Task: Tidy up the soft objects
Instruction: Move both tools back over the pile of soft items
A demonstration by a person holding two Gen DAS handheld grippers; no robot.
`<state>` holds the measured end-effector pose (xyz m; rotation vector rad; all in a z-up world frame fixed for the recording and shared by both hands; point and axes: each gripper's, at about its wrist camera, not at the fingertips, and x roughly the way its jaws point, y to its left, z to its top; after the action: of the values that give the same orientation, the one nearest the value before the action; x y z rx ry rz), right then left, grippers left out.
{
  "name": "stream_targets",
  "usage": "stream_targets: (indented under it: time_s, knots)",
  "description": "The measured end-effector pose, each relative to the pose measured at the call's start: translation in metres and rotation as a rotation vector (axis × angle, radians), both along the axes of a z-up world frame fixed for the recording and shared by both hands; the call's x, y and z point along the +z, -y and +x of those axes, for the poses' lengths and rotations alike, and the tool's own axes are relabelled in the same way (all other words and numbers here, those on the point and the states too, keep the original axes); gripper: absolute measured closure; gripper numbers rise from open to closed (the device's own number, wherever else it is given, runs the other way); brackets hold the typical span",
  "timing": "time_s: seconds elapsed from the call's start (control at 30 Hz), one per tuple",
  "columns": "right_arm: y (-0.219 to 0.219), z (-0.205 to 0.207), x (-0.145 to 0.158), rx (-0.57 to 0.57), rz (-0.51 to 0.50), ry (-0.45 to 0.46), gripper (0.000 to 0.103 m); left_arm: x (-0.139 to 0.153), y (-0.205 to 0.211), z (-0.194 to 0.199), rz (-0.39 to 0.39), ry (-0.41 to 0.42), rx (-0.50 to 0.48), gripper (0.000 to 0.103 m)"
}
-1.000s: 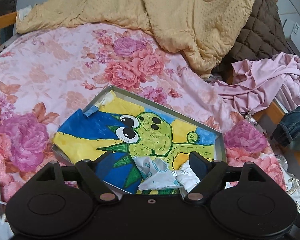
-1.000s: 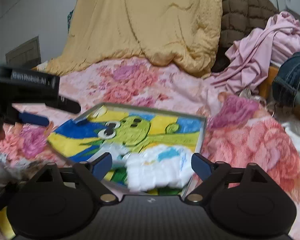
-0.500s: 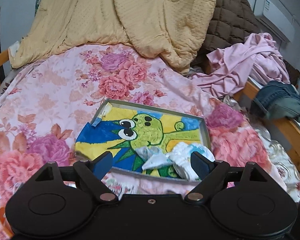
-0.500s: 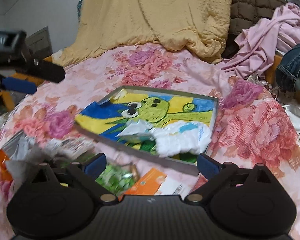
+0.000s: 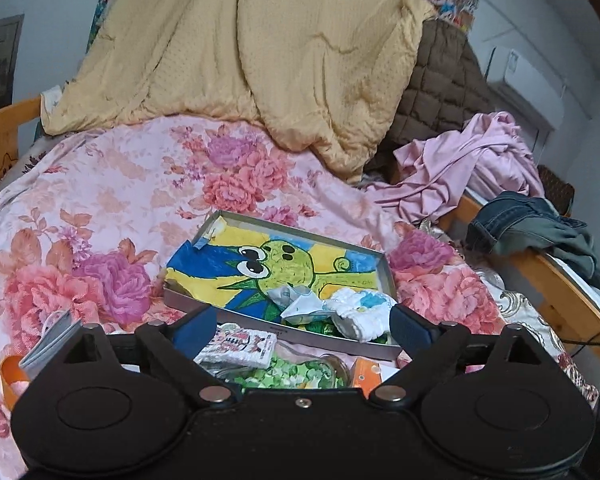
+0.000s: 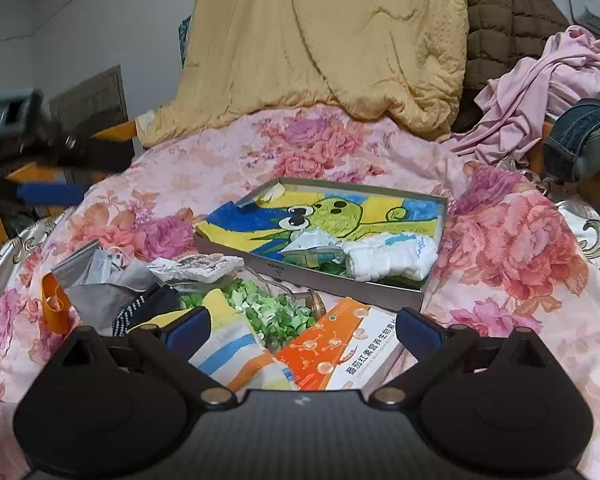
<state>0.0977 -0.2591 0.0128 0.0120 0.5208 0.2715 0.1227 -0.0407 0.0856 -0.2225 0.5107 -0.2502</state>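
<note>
1. The step in hand looks like a pause between two placements: both claws hang over the flowered bed, back from the metal tray, with nothing in them.
2. The left claw has just been opening and stands wide, nothing between its pads; the right claw also has just opened wide and is empty.
3. Two soft things already lie in the tray's near corner: a rolled white cloth and a crumpled pale piece touching it.
4. Next I would choose the striped sock, just under the right claw (it lies partly on other things).
5. In the way: an orange box beside the sock, a jar of green paper stars, a grey pouch.
</note>
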Motion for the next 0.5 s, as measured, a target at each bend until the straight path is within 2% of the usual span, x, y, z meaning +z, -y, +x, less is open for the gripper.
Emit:
stream_targets:
  time_s: [0.17, 0.5]
  knots:
    - [0.000, -0.013, 0.000, -0.022, 0.011, 0.024, 0.002, -0.017, -0.009, -0.021, -0.029, 0.033, -0.004, 0.002]
    - [-0.012, -0.040, -0.008, 0.023, -0.019, 0.033, 0.001, -0.058, -0.019, -0.058, 0.020, 0.056, -0.037, 0.001]
